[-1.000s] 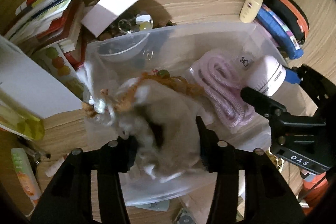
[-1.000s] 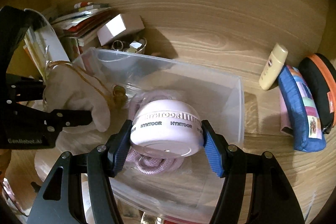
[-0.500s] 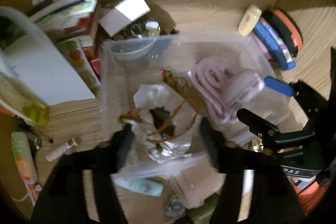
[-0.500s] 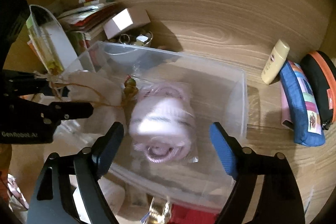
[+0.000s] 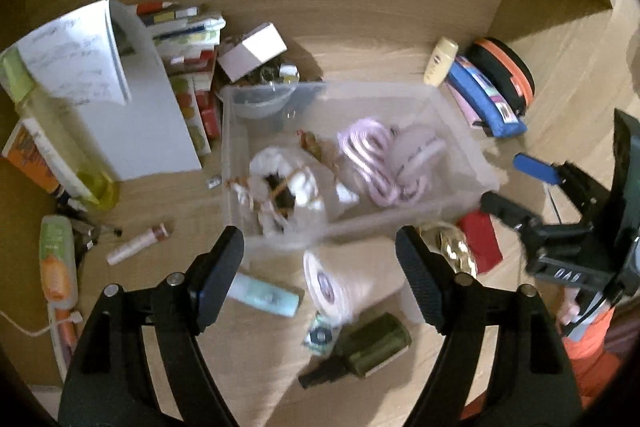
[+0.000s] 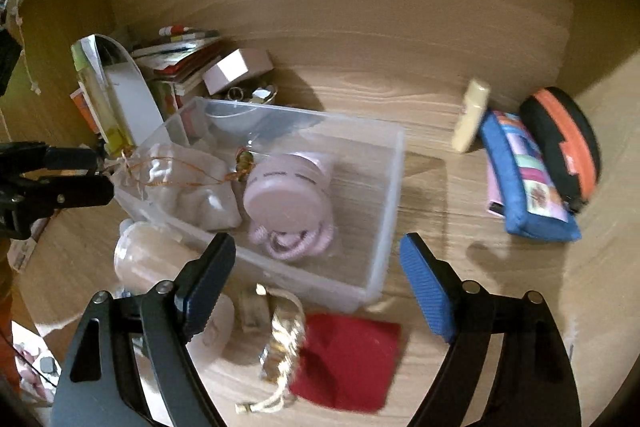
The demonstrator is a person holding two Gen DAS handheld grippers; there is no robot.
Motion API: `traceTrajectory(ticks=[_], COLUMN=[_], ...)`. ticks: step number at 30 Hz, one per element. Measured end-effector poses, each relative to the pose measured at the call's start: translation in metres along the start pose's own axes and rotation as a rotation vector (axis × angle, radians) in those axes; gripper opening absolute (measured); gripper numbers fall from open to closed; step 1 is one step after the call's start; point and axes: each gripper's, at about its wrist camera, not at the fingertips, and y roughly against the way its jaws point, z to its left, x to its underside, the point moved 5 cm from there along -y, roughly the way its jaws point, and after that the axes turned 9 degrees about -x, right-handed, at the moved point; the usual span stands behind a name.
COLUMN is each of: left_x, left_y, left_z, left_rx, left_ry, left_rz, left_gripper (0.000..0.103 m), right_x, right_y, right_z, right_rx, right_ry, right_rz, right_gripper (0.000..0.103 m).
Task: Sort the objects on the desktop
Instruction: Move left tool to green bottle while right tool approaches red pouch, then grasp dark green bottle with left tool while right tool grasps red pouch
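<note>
Both grippers have let go and pulled back since a second ago: the left gripper (image 5: 320,255) then clamped a white pouch and the right gripper (image 6: 316,271) a pink jar, and both things now lie in the clear bin (image 5: 460,131). Each pair of jaws stands spread wide with nothing between them.

Inside the bin, the pouch (image 5: 280,183) sits at the left end with its orange cord trailing, the jar (image 6: 284,195) on its side atop a coiled pink rope (image 5: 368,155) at the middle. In the right wrist view the left gripper's tips look very close to the pouch cord at the bin's edge, though blur hides whether they touch.

Unsorted things remain on the surface (image 6: 440,155) in front of the bin: a red pouch (image 6: 348,359), a gold bundle (image 6: 284,335), a dark green bottle (image 5: 368,347), a pale tube (image 5: 264,295) and a tape roll (image 5: 324,287).

Risks from here, as I judge them: the cord could snag a fingertip as the left gripper withdraws and drag the pouch back out. The light bin may slide if a jaw knocks its near wall. The next picks lie crowded together, so wide jaws could catch two things at once, and the round bottle may roll away under a glancing grip.
</note>
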Motion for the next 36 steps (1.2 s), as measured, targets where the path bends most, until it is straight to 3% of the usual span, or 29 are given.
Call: traceTrajectory(ticks=[6, 15, 17, 28, 34, 36], left_x=[0.030, 0.084, 0.091, 0.099, 0.094, 0.094], left_y=[-0.002, -0.026, -0.029, -0.035, -0.044, -0.043], left_z=[0.003, -0.010, -0.016, -0.057, -0.063, -0.064], left_rx=[-0.020, 0.014, 0.035, 0.025, 0.003, 0.010], left_ry=[0.001, 0.000, -0.005, -0.188, -0.202, -0.207], left_rz=[0.032, 0.104, 0.105, 0.090, 0.081, 0.073], left_gripper=[0.078, 0.078, 0.085, 0.085, 0.084, 0.078], right_x=[0.022, 0.068, 0.076, 0.088, 0.084, 0.084], right_y=[0.018, 0.009, 0.005, -0.005, -0.027, -0.035], right_z=[-0.009, -0.022, -0.024, -0.024, -0.023, -0.022], right_rx=[0.058, 0.079, 0.092, 0.074, 0.053, 0.017], right_ry=[0.002, -0.032, -0.018, -0.010, -0.034, -0.053], right_rz=[-0.017, 0.065, 0.091, 0.140, 0.174, 0.200], right_gripper=[0.088, 0.088, 0.088, 0.088, 0.088, 0.088])
